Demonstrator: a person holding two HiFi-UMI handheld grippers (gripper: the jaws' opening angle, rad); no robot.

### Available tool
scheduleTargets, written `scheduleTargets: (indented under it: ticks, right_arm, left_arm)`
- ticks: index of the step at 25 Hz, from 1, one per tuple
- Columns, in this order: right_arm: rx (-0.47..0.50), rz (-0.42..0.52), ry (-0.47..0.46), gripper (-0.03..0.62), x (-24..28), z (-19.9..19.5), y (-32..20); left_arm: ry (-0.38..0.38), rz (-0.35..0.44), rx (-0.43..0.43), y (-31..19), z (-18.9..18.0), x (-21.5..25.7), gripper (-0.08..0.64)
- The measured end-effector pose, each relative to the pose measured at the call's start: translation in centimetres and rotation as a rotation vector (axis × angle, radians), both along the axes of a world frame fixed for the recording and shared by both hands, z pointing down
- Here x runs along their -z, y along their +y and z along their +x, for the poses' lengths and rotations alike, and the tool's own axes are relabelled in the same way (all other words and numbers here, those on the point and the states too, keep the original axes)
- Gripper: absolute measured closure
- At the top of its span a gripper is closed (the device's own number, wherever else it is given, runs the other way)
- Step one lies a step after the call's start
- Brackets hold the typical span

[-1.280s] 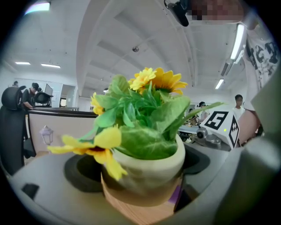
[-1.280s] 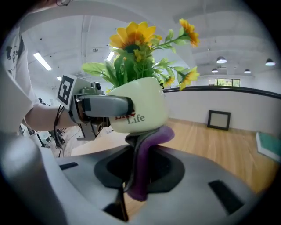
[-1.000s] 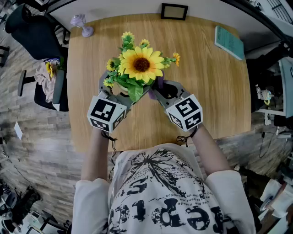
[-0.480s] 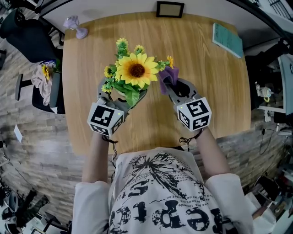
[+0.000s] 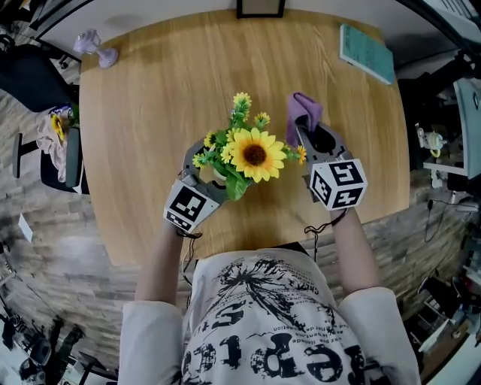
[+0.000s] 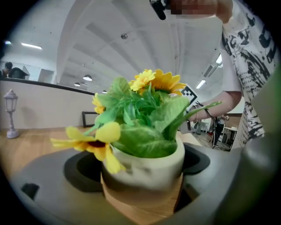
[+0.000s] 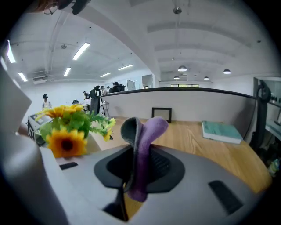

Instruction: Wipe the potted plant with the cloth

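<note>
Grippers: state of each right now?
Left gripper: closed on the potted plant, gripping its pot.
Right gripper: closed on the purple cloth.

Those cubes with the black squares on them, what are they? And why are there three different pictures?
The cubes are parts of two claws that a person holds, one in each hand. There is no robot here. The head view comes from a camera on the person's head, looking down at a wooden table. The other two views come from small cameras that ride on the claws and look along them. The left claw is closed around the pot of a plant with sunflowers. The right claw pinches a purple cloth and holds it up beside the flowers. At the far side of the table lie a teal book and a dark picture frame.
</note>
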State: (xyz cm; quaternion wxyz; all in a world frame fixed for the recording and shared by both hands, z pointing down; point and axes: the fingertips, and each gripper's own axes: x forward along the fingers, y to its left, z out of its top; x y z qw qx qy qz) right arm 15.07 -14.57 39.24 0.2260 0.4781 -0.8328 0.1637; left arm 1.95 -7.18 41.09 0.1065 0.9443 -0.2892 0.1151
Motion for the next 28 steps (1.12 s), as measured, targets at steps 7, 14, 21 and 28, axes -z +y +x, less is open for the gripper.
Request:
scheduleTargets:
  ticks: [7,14,21,28]
  right_arm:
    - [-0.004,0.008,0.001,0.512,-0.1,1.5,0.0]
    - [0.012,0.009,0.004,0.512,-0.2,0.6,0.5]
    - [0.051,-0.012,0.002,0.512,-0.5,0.5,1.1]
    - [0.098,0.008,0.014,0.511,-0.2,-1.0,1.9]
  left_arm:
    - [0.013,-0.063,-0.011,0.4,1.8,-4.0,0.035]
    - [-0.096,-0.049,-0.062,0.4,1.1,-6.5,0.035]
    - [-0.16,-0.06,-0.094,0.3,1.3,-7.9,0.034]
    - [-0.035,-0.085,-0.008,-0.3,0.1,-6.0,-0.002]
